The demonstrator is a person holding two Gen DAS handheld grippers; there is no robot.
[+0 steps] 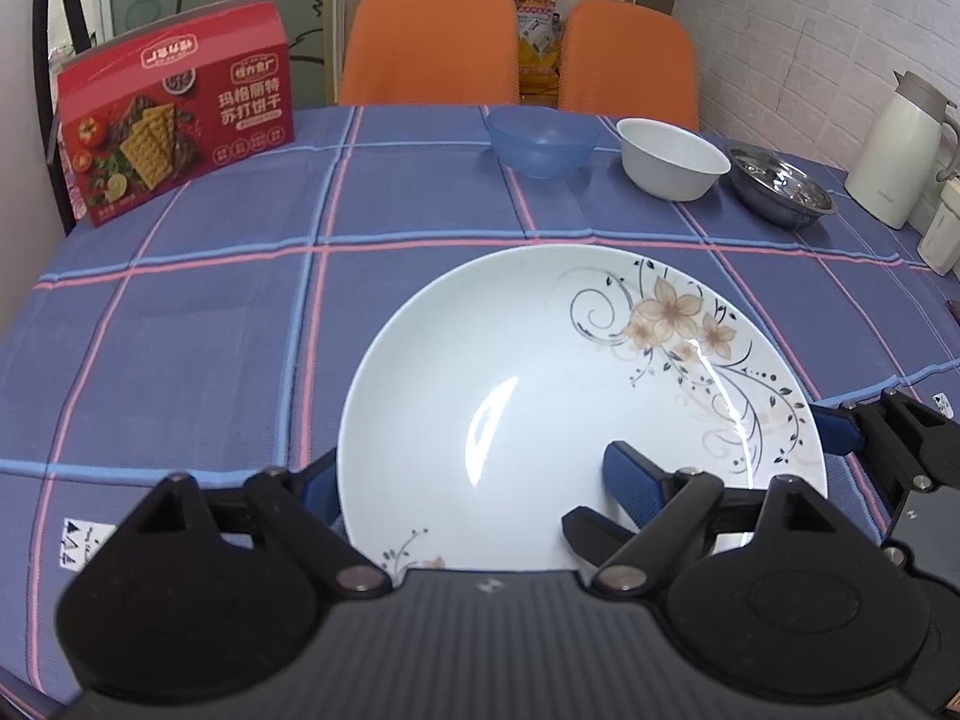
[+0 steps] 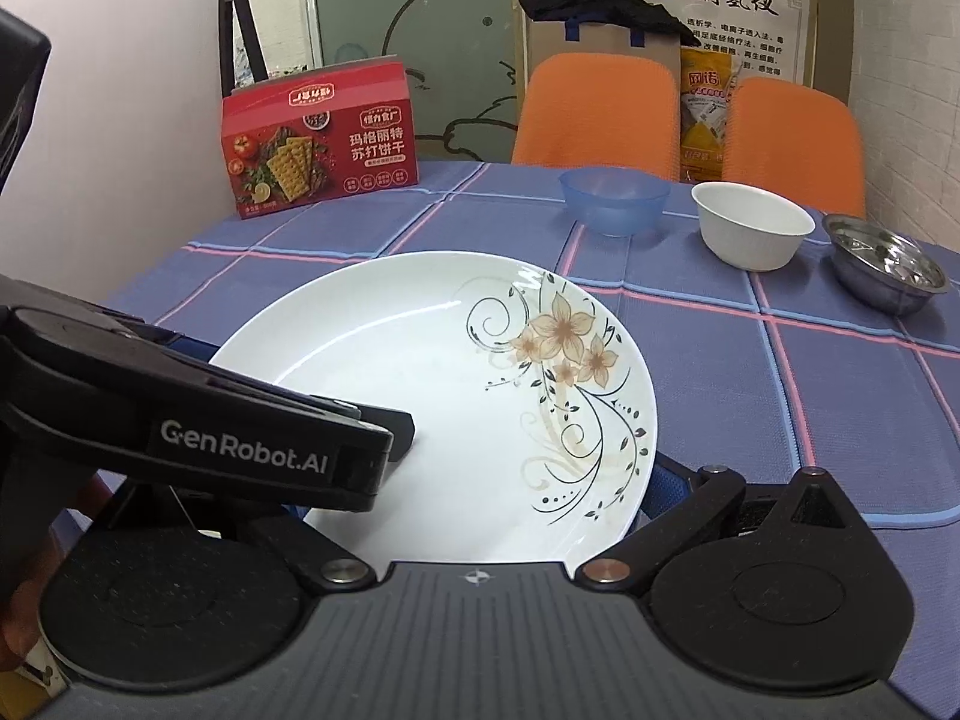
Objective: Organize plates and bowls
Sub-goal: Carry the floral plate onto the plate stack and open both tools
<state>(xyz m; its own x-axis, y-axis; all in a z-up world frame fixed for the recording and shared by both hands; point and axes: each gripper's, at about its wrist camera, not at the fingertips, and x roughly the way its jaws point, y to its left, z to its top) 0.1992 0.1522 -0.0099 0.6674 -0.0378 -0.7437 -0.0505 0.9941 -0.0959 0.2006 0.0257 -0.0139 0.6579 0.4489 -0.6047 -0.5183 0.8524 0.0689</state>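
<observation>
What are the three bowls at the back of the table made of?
Blue bowl: likely plastic, translucent, light passes through its wall. White bowl: ceramic or melamine, opaque and matte-smooth; the look leaves it open. Metal bowl: probably stainless steel, silvery with mirror-like reflections inside.

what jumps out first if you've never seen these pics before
A big white plate with a flower print fills the near table, with both grippers at its near rim. Behind it, a blue bowl, a white bowl and a steel bowl stand in a row. A red cracker box stands at the far left.
</observation>
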